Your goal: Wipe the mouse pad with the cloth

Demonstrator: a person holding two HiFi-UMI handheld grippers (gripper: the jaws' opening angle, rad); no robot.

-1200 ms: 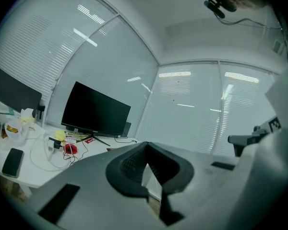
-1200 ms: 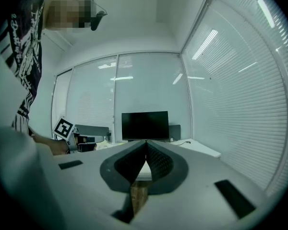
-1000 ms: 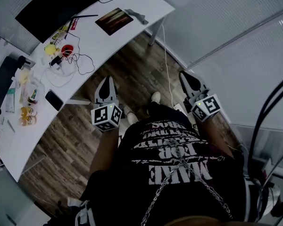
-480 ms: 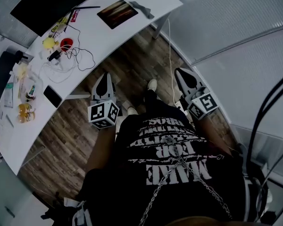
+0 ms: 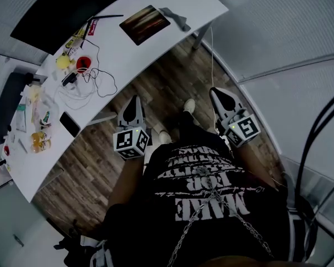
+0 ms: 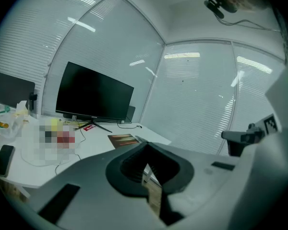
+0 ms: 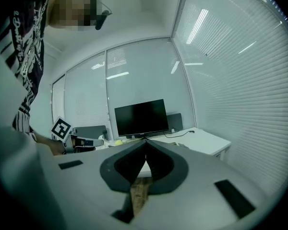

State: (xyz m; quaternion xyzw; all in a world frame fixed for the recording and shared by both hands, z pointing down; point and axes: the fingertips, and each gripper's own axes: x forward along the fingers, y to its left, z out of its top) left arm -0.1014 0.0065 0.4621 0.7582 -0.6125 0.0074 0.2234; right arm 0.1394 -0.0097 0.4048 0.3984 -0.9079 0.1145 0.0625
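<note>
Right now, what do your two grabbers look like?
Both the left gripper and right gripper are pale grey, pointed wedges with dark insets. Each carries a cube of black-and-white square markers at its back. The person wears a black shirt with white print.

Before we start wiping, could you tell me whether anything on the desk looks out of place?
Nothing looks spilled or damaged. The left half of the desk is cluttered: loose cables sprawl in a tangle beside a red cup. The grey cloth lies crumpled beside the mouse pad, near the desk's corner.
</note>
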